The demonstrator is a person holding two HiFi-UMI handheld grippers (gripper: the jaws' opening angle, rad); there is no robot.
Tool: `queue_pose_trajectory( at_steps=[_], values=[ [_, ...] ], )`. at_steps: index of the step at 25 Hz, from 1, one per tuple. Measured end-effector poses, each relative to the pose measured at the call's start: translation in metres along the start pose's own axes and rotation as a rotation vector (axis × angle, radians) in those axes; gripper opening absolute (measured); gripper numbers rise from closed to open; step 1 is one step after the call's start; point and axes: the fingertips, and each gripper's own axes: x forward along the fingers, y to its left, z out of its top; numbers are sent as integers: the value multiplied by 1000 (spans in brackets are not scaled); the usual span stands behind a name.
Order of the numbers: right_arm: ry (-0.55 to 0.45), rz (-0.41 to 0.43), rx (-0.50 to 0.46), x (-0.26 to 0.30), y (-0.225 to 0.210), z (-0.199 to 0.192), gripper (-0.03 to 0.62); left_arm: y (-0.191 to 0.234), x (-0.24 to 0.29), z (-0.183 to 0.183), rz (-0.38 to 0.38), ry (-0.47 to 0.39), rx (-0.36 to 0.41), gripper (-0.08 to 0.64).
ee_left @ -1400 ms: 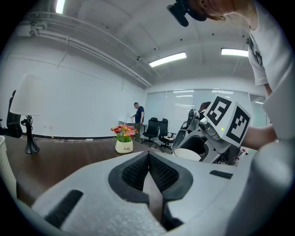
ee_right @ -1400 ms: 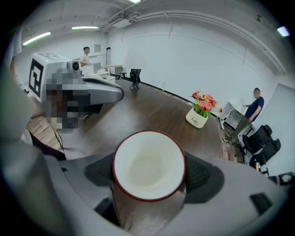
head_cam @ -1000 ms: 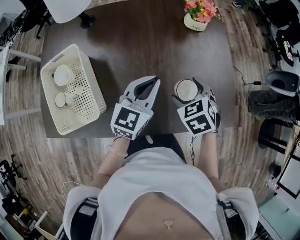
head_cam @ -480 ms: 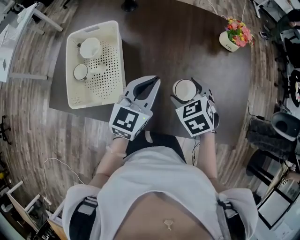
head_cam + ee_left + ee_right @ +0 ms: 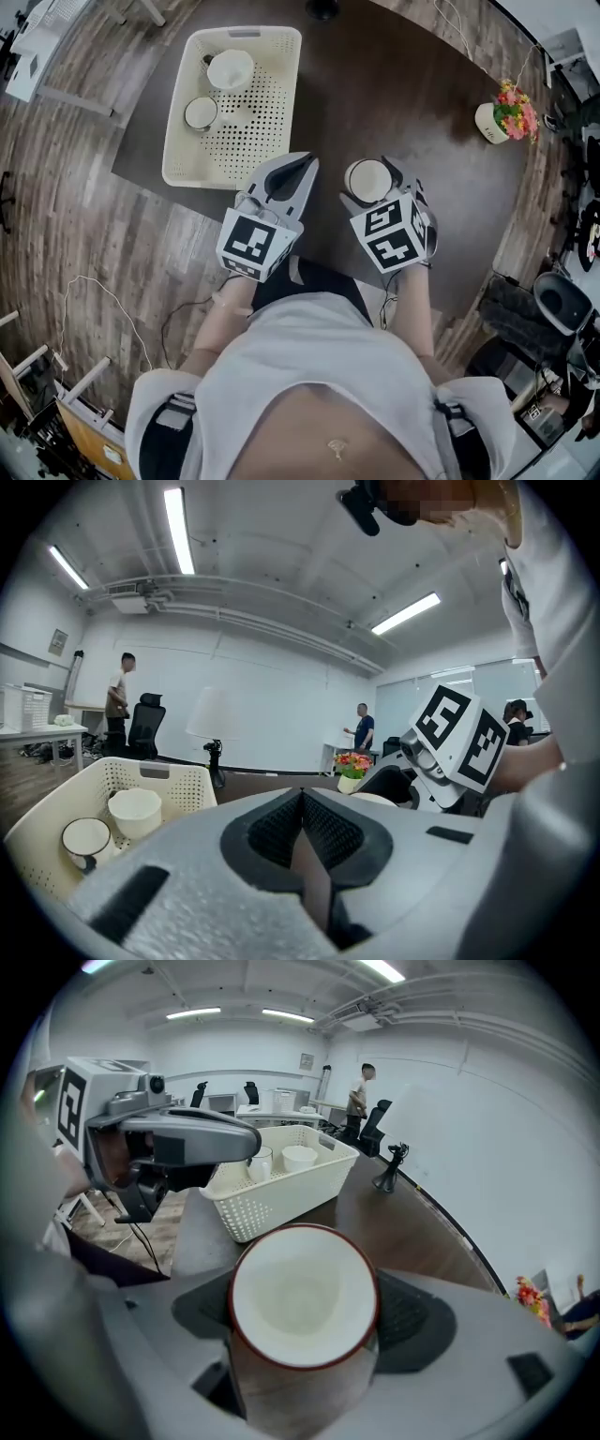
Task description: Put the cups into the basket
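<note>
Two cups (image 5: 231,67) already sit in the basket (image 5: 178,161), the right gripper (image 5: 373,174) clamps a third cup (image 5: 302,1299) yet to go in, and the left gripper (image 5: 302,169) is closed and empty

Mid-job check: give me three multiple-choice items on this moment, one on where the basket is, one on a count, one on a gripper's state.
1. In the head view, where is the basket relative to the left gripper?
A) above and left of it
B) below it
C) far right of it

2. How many white cups are in the basket?
A) none
B) two
C) four

3. What is the state of the right gripper?
A) open and empty
B) shut on a cup
C) out of view

Answers:
1 A: the basket fills the upper left, just past the left gripper's tips.
2 B: one white cup and another stand inside.
3 B: its jaws clamp a dark-rimmed cup.
</note>
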Motion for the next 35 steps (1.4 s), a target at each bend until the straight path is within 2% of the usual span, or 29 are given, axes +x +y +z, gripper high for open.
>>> queue_pose_trajectory(
  at_steps=[12, 22, 27, 31, 35],
  values=[
    [-31, 22, -87, 2, 11, 44, 417, 29, -17, 12, 56, -51, -32, 11],
    [-85, 60, -158, 9, 28, 94, 417, 78, -48, 14, 161, -69, -39, 11],
    [-100, 74, -202, 14, 36, 117, 417, 95, -58, 15, 189, -76, -48, 11],
    [-86, 34, -246, 20, 35, 133, 417, 112, -66, 13, 204, -77, -55, 11],
    [-106, 39, -201, 21, 31, 143, 417, 128, -70, 10, 211, -76, -68, 11]
  ],
)
